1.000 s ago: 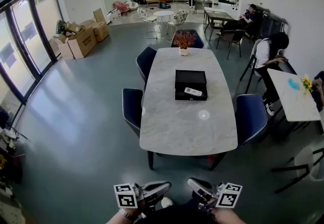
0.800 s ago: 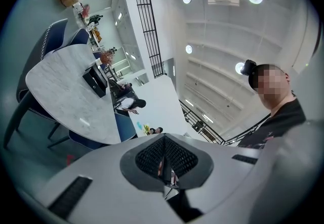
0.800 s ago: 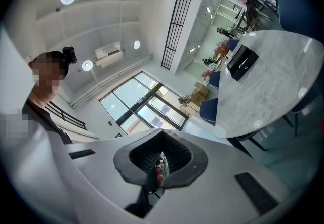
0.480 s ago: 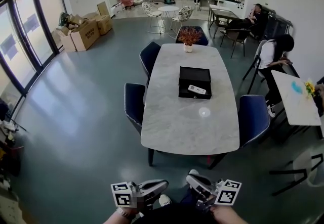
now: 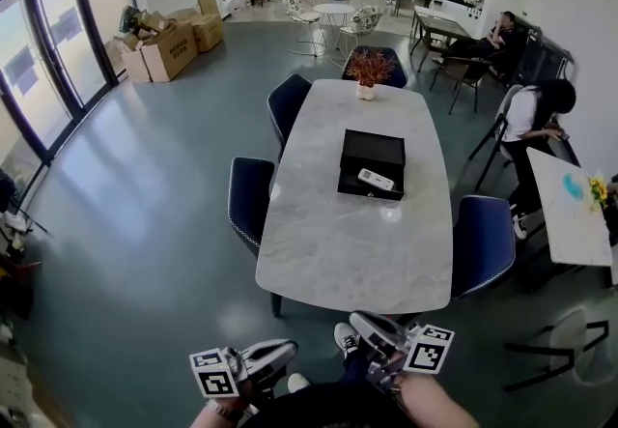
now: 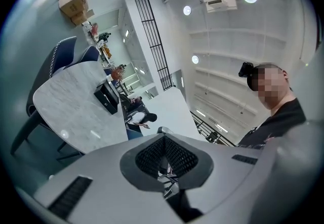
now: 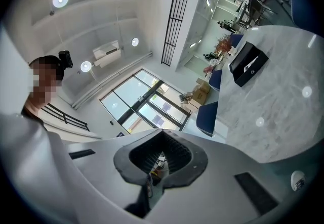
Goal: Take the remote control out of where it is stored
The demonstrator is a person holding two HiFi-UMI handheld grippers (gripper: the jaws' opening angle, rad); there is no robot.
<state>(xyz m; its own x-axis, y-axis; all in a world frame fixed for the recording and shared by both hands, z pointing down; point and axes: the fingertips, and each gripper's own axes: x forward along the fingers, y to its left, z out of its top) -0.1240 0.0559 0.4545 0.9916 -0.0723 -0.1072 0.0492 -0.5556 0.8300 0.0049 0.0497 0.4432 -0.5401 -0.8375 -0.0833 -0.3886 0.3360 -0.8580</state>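
In the head view a long marble table point(image 5: 348, 247) fills the middle of the frame, and a black box point(image 5: 372, 151) sits open on it, a little above the centre. The remote control point(image 5: 375, 180) is a small white bar lying at a slant in the lower end of that box, the end nearest the camera. A potted plant point(image 5: 366, 69) stands at the table's top end, well apart from the box, and blue chairs point(image 5: 249, 202) line the table's sides. Cardboard boxes point(image 5: 169, 47) are piled in the upper left, and a seated person point(image 5: 536, 117) is at the right edge. The 2 grippers show at the bottom edge, well short of the table: the left gripper point(image 5: 283, 352) at lower left and the right gripper point(image 5: 364, 324) just right of centre. In the left gripper view the left gripper point(image 6: 163, 136) has its jaws pressed together with nothing between them. The right gripper point(image 7: 162, 134) is likewise closed and empty in its own view, with the box point(image 7: 248, 63) far off at upper right.
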